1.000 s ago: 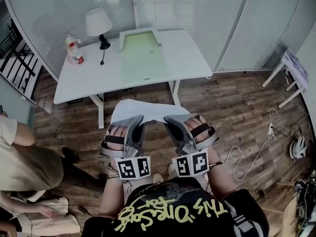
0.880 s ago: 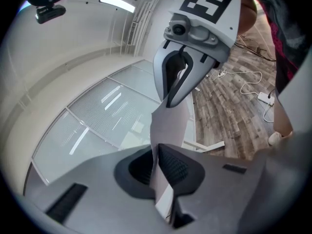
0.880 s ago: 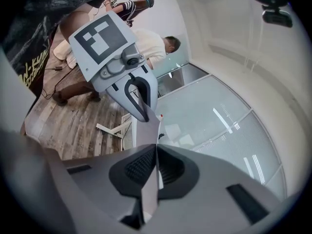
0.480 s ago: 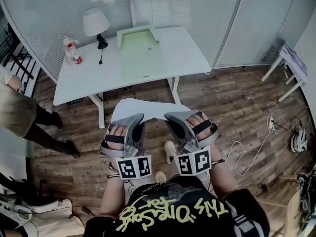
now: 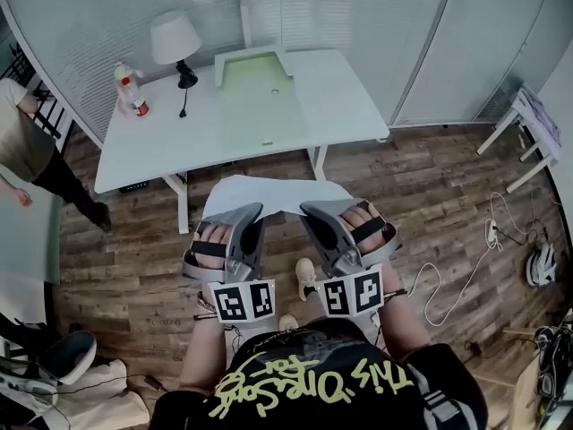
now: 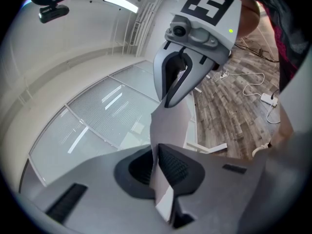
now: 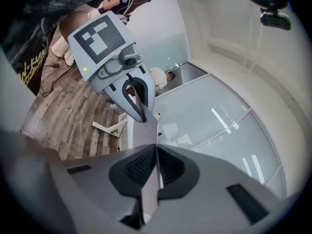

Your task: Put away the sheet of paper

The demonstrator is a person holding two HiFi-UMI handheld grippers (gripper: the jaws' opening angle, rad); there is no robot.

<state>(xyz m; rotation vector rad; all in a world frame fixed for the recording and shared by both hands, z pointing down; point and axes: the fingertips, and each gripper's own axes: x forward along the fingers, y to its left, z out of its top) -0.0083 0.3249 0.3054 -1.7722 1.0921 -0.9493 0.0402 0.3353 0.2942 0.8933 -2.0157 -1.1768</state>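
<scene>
Firmly, left gripper (image 5: 248, 215) and right gripper (image 5: 312, 214) pinch paper (image 5: 269, 193).

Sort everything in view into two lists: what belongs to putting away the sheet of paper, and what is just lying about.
Belongs: sheet of paper; left gripper and right gripper, both shut on it; probably the table and its green tray.
Lying about: lamp; bottle; floor cable.

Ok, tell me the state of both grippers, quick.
Left gripper: closed on the paper.
Right gripper: closed on the same paper.
</scene>
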